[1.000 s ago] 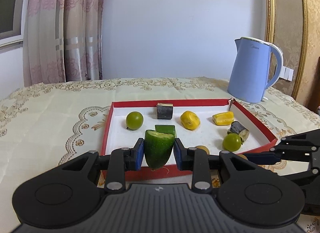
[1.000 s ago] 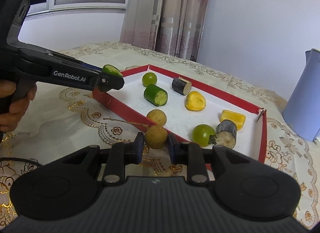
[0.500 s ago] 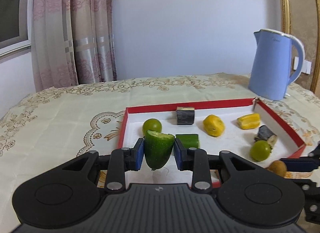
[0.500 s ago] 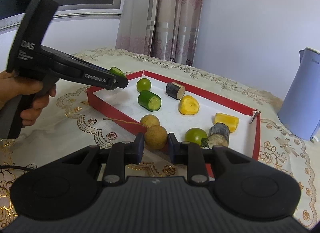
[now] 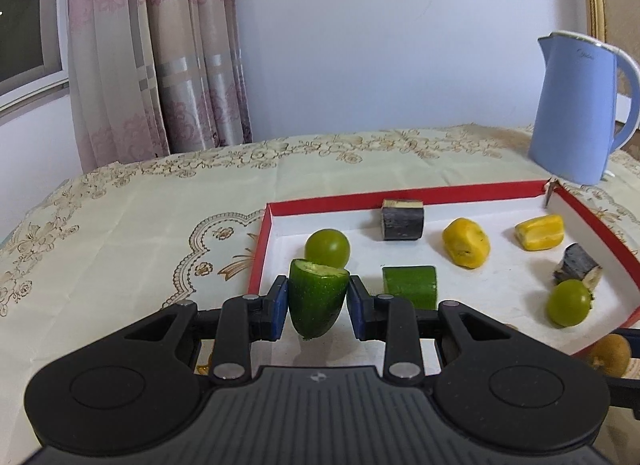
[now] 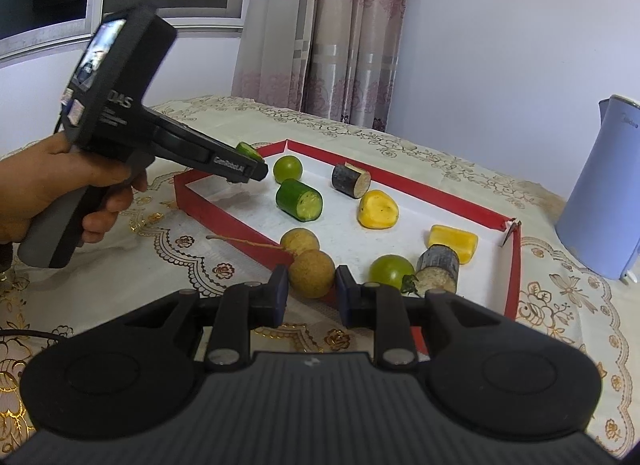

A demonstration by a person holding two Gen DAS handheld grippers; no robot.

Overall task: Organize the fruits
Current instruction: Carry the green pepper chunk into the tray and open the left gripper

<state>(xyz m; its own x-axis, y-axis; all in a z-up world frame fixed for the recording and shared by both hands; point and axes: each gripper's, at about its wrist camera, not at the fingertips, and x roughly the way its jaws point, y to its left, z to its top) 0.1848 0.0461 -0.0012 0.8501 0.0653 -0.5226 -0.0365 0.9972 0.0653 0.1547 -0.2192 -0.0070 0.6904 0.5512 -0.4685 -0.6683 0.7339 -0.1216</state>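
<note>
— Green cucumber end (image 5: 316, 305): by what is it held, and where?
— It is clamped between the blue pads of the left tongs (image 5: 318, 307), cut face up, low in the centre of the left wrist view, above the near left corner of the red tray (image 5: 404, 196).
— And the right tongs (image 6: 310, 293)?
— They are closed on a brown round fruit (image 6: 312, 274), seen at the lower centre of the right wrist view, just at the tray's near wall.
— What is lying in the tray?
— A cucumber chunk (image 5: 409, 286), two green round fruits (image 5: 328, 247), two yellow pieces (image 5: 465, 243), two dark-skinned chunks (image 5: 402, 219) and a second brown fruit (image 6: 299, 242) are spread over its white floor.
— Anything else on the surface?
— A blue kettle (image 5: 580, 109) is stood beyond the tray, at the upper right, on the patterned cloth (image 5: 120, 225). A hand (image 6: 60, 189) on the left tongs' grip is seen at the left of the right wrist view.
</note>
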